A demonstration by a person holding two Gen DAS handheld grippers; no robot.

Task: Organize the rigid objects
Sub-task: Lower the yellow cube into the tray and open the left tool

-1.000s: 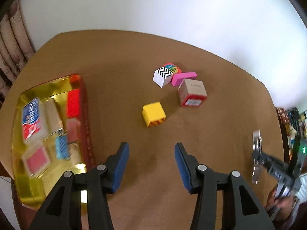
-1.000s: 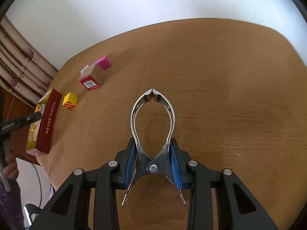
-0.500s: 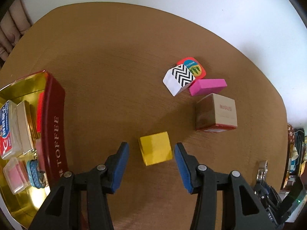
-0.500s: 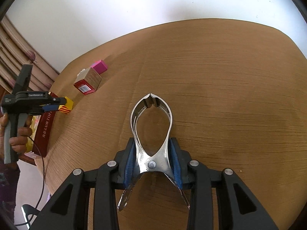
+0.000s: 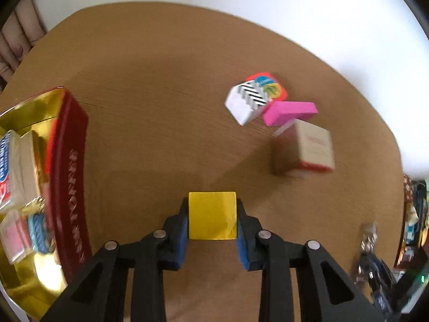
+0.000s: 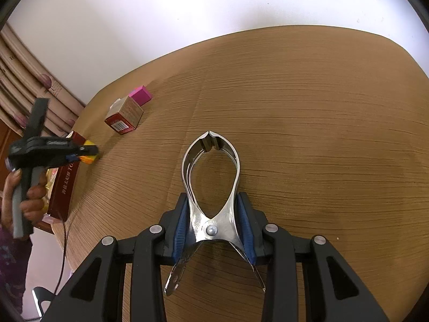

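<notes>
Left fingers: closing on the yellow cube (image 5: 212, 215), blue pads (image 5: 179, 237) flat against its two side faces; left gripper (image 5: 211, 230) pointing steeply down at the desk (image 5: 161, 107).
Right fingers: clenched on a steel spring clamp (image 6: 210, 187), pads on its two arms just ahead of the rivet; right gripper (image 6: 213, 229) hanging over bare wood.
Key relation: cube squarely between the left fingers, square-faced with no long axis, edges lined up with the pads; red toffee tin (image 5: 70, 177) to the left of the fingers, close by; left hand plainly nearer the tin than the right.
Cube position: resting on or barely off the desk, cannot tell which; seen from the right wrist as a sliver of yellow at the left gripper's tips.
Clamp axis: long axis running straight ahead from the right fingers, toothed nose closed and pointing away, handles trailing back under the gripper.
Tin contents: small packets and a blue item already lying on the gold floor, blurred.
Still loose: chevron-patterned white block (image 5: 248, 102), pink block (image 5: 289, 112) and brown carton (image 5: 308, 147), all ahead and to the right of the left fingers, well apart from the tin.
Likely next: lift, short carry left over the tin wall.
</notes>
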